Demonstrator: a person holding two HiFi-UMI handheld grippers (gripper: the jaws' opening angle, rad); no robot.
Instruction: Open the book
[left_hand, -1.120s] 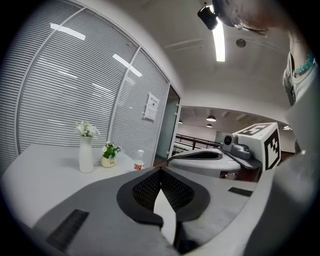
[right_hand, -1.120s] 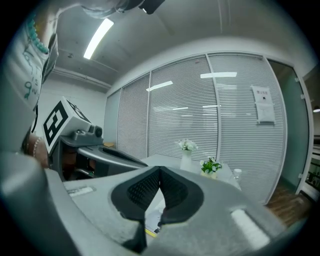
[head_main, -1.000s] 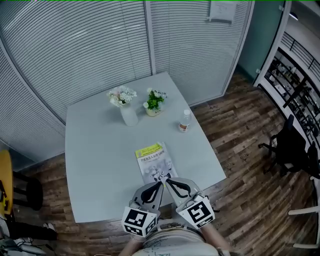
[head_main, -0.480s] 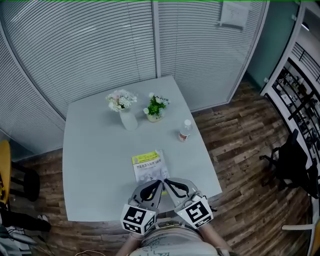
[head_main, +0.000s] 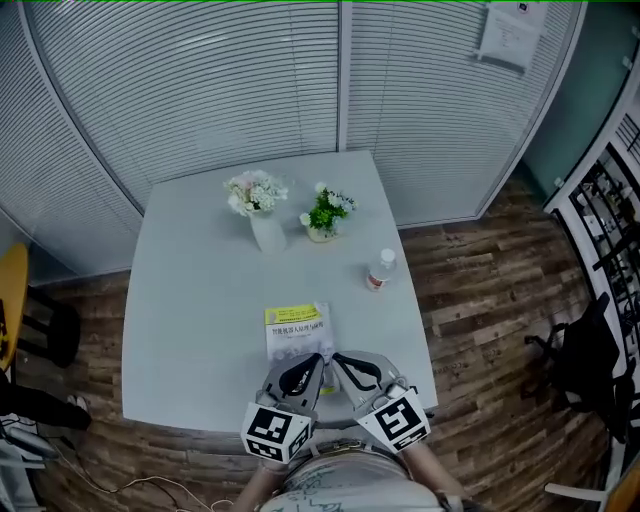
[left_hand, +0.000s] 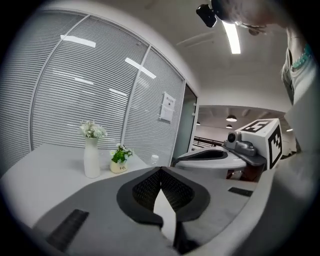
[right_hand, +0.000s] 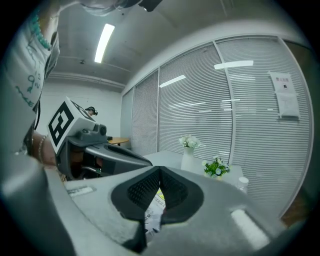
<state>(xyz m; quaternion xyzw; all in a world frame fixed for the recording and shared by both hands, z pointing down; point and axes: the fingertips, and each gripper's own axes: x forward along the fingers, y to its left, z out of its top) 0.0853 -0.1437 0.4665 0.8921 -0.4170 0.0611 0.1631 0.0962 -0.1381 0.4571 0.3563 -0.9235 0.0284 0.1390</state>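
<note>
Beyond the closed yellow-topped paper book (head_main: 297, 330), the pale grey square worktop (head_main: 190, 300) stands near grey slatted blinds (head_main: 200, 90), on wood-plank floor (head_main: 480, 300). On the book's near side, the left gripper (head_main: 312, 368) and right gripper (head_main: 345, 366) are both pinched together, empty.

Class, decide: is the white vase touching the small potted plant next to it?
Apart. The head view shows bare table between the white vase and the potted plant.

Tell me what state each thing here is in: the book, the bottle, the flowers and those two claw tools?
Book: closed, lying flat, cover up, on the table.
Bottle: upright, cap on.
Vase: upright, holding flowers.
Potted plant: upright.
Left gripper: jaws together, holding nothing.
Right gripper: jaws together, holding nothing, with the book showing beyond its tips.
</note>
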